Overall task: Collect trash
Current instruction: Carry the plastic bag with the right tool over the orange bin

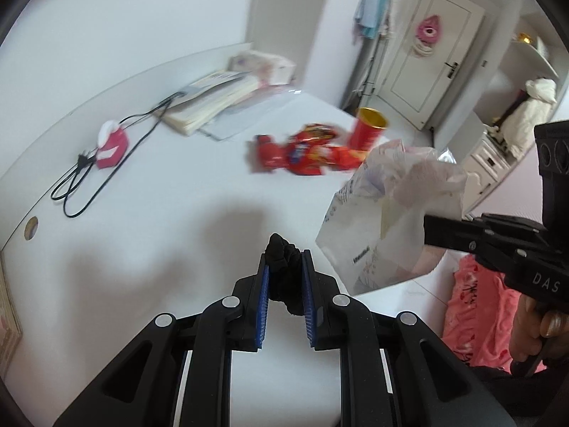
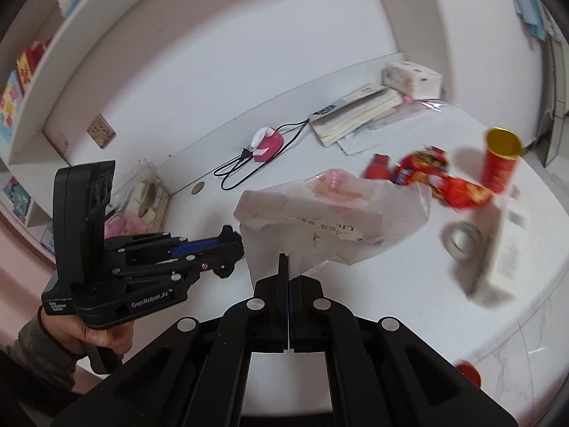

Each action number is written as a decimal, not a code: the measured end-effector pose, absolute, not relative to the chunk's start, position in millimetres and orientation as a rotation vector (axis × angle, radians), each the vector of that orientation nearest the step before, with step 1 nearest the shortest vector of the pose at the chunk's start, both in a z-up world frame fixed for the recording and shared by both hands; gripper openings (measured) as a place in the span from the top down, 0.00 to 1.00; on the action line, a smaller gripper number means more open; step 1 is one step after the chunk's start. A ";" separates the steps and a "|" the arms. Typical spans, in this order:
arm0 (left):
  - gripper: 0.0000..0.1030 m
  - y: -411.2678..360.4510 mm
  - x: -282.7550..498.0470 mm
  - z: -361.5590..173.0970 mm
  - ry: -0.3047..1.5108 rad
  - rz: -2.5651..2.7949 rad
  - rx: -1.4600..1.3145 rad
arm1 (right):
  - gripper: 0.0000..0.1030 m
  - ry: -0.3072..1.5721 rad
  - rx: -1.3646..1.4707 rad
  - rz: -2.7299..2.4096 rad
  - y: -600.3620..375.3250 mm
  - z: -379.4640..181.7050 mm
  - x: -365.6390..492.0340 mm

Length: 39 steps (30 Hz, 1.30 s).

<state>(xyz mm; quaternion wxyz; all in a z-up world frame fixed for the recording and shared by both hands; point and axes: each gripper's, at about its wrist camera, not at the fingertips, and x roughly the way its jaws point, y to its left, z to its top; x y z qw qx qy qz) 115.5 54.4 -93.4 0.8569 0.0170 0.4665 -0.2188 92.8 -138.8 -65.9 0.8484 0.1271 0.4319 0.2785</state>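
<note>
My left gripper [image 1: 284, 261] is shut on a black crumpled scrap [image 1: 282, 252] and holds it above the white table [image 1: 160, 185]; this gripper also shows in the right wrist view [image 2: 231, 240], left of the bag. My right gripper [image 2: 288, 267] is shut on the edge of a white plastic bag [image 2: 330, 213], held up over the table; the bag also shows in the left wrist view [image 1: 384, 213], to the right of my left gripper. Red snack wrappers [image 1: 302, 149] and a red tube can [image 1: 368, 128] lie beyond the bag.
A stack of books [image 1: 213, 99], a tissue pack [image 1: 263, 64] and a pink device with a black cable [image 1: 110, 146] sit at the back of the table. A tape roll [image 2: 462, 240] and a white box [image 2: 505, 245] lie at the right. A pink cushion [image 1: 476, 306] is beside the table.
</note>
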 end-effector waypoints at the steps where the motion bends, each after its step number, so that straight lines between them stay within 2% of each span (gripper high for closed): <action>1: 0.82 49.5 109.8 -90.6 0.976 -0.468 0.038 | 1.00 0.906 0.270 0.579 -146.3 -63.5 84.7; 12: 0.82 -53.1 61.2 -72.0 0.954 -0.683 0.127 | 1.00 0.862 0.374 0.375 -259.4 -50.6 -11.2; 21: 0.82 -150.1 47.1 -87.3 0.992 -0.893 0.257 | 1.00 0.852 0.487 0.164 -347.7 -67.8 -58.1; 29: 0.82 -215.5 44.1 -126.2 1.077 -1.006 0.346 | 1.00 0.929 0.559 0.028 -396.6 -117.4 -67.6; 39: 0.82 -265.5 62.8 -217.3 1.231 -1.039 0.376 | 1.00 1.067 0.639 -0.059 -433.7 -229.8 -47.8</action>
